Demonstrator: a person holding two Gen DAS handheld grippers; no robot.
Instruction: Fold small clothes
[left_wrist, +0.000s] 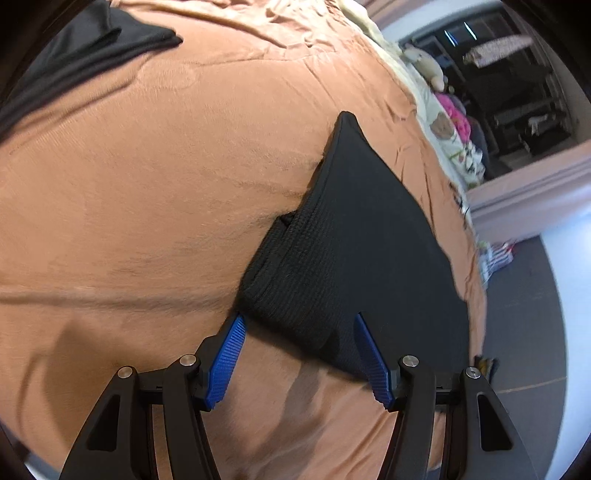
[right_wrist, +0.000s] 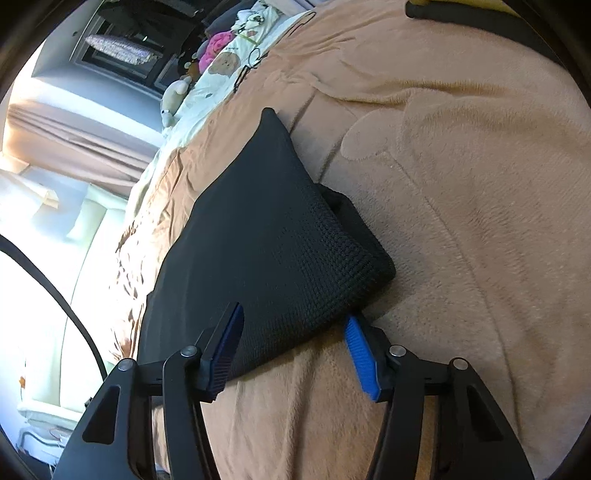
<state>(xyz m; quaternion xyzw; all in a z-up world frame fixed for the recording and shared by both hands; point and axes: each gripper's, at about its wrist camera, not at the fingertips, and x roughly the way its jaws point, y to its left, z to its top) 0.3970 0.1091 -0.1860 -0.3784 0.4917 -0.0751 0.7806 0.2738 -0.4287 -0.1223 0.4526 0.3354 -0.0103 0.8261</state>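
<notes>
I am working over a bed covered by a tan fleece blanket (left_wrist: 147, 206), and the small black garment (left_wrist: 354, 240) I am folding is lying on it near the bed's side edge, already doubled over into a rough triangle whose thick ribbed fold is facing me.

My left gripper (left_wrist: 299, 354) is standing with its blue pads apart, straddling the near corner of the garment; one pad is lying over the black cloth and the other over bare blanket, and I cannot tell whether either is touching.

My right gripper (right_wrist: 295, 354) is also parted around the garment's (right_wrist: 266, 236) near edge. One pad is sitting over the cloth and the other just under the folded corner, not yet pinching it.

Around me, a second dark piece of clothing (left_wrist: 74, 48) is lying well apart toward the far corner of the bed. Along the far side a pale printed sheet (right_wrist: 221, 62) is showing beyond the blanket, with a soft toy (left_wrist: 424, 62) and something pink (left_wrist: 454, 110) on it. A thin dark cord (right_wrist: 255, 59) is trailing over the blanket's edge there. Past the bed edge the dark floor (left_wrist: 524, 295) is showing, and a black cable (right_wrist: 66, 306) is hanging beside my right gripper. Nothing is lying between my grippers and the garment.
</notes>
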